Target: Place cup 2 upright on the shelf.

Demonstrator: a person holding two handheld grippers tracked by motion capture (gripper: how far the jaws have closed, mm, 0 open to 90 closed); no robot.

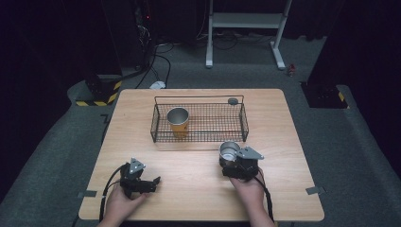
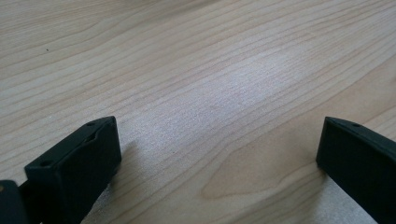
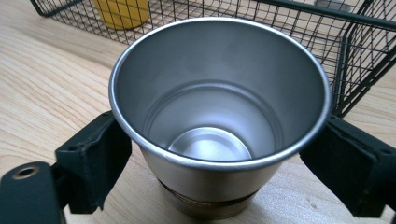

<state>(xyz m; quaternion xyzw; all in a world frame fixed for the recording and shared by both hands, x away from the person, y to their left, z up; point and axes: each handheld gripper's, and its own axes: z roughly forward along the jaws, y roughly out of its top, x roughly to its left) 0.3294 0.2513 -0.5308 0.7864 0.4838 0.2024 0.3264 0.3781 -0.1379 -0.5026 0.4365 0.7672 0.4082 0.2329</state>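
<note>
The right hand-held gripper [image 3: 219, 154] pinches a steel cup [image 3: 219, 116] just in front of the wire basket [image 1: 198, 124] on the tabletop [image 1: 198, 189]. That slick, tapered wall could slip free or clip the basket rim. The left hand-held gripper [image 2: 219, 154] rests wide open, empty.

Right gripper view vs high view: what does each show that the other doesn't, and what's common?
Right gripper view alone: the steel cup's empty inside and its bare bottom, with a black jaw at each side of its wall. High view alone: the whole table, the left gripper with jaws apart over bare wood, the right gripper, both hands. Both: steel cup, wire basket, yellow cup standing in it.
</note>
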